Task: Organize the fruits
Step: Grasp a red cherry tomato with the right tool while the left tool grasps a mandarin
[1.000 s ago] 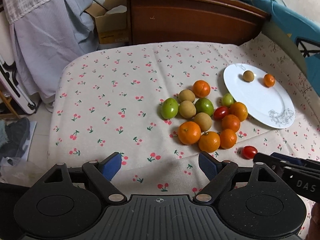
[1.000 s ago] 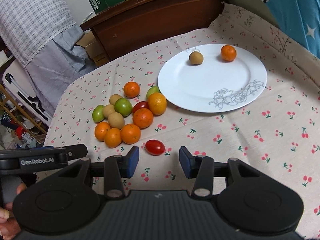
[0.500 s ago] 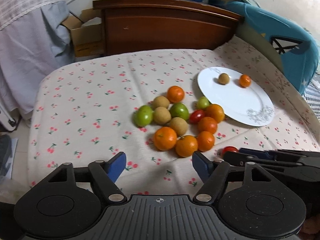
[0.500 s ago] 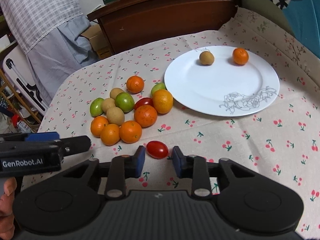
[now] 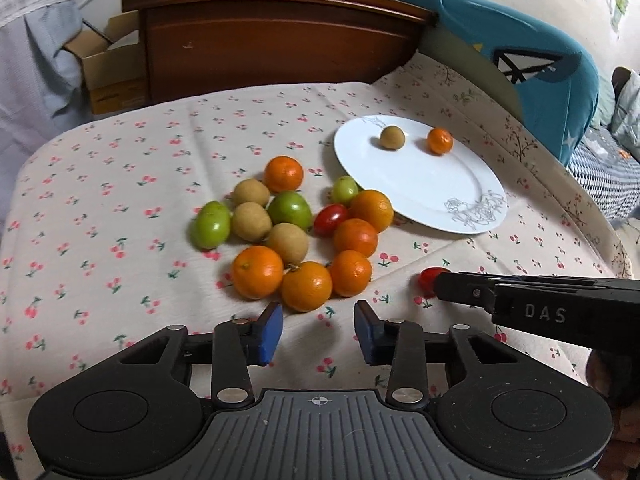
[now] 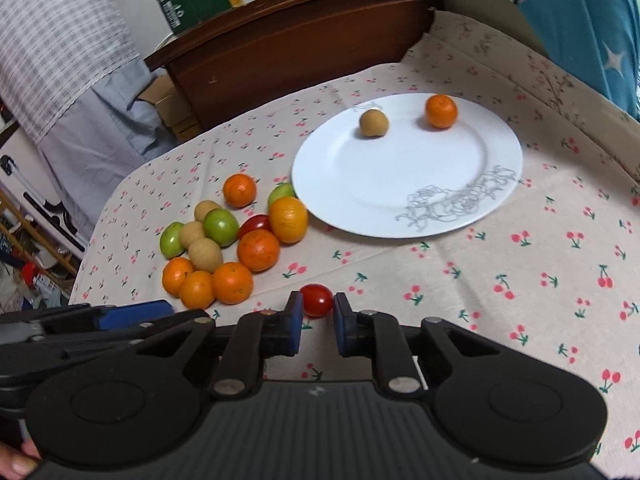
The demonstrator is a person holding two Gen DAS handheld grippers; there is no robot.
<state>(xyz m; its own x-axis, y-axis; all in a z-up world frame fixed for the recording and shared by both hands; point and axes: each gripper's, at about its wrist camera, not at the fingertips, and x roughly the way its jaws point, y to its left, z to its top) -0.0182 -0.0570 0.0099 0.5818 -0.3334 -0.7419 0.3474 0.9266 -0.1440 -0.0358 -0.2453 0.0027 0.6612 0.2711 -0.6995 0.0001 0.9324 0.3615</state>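
Right gripper [image 6: 316, 309] fingers clamp the red cherry tomato [image 6: 316, 300]; left gripper [image 5: 318, 330] fingers have just been narrowing, gap empty; lift gently toward the plate [image 6: 472, 216] at one o'clock, without squeezing harder.

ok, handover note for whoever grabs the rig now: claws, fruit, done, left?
Right claw: shut on the stray cherry tomato, which sits on the cloth.
Left claw: jaws have just been closing, nothing between them, open just short of the nearest orange in the pile.
Plate: holds one brown fruit and one small orange.
Left: the tomato and the whole pile.
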